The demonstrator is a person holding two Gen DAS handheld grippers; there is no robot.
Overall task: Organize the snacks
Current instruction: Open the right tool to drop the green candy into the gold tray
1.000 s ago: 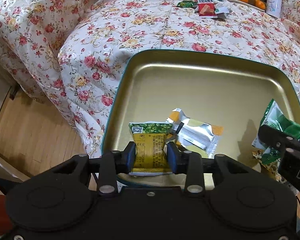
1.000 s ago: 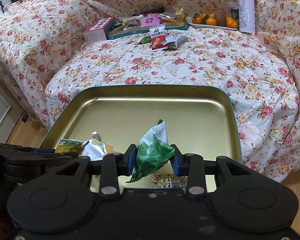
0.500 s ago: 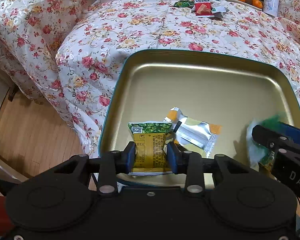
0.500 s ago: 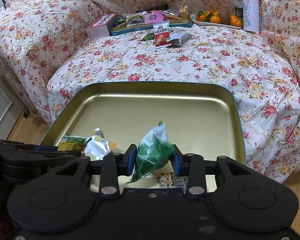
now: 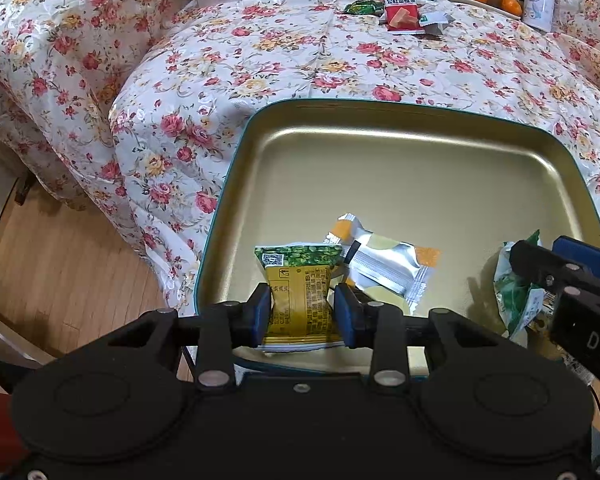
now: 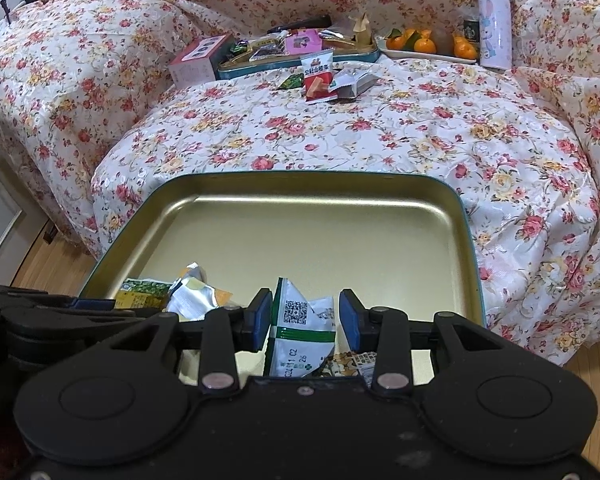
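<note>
The yellow-green snack packet (image 5: 300, 304) sits pinched between the left gripper (image 5: 302, 312) pads, low over the near edge of the gold tray (image 5: 380, 168). It looks light, crinkly and slippery, best held across its flat middle. Just right of it lies a silver packet (image 5: 384, 264). The right gripper (image 6: 305, 320) stands slightly parted around a green-white packet (image 6: 300, 332); whether it grips is unclear. Far ahead, a teal tin (image 6: 296, 60) holds more snacks.
</note>
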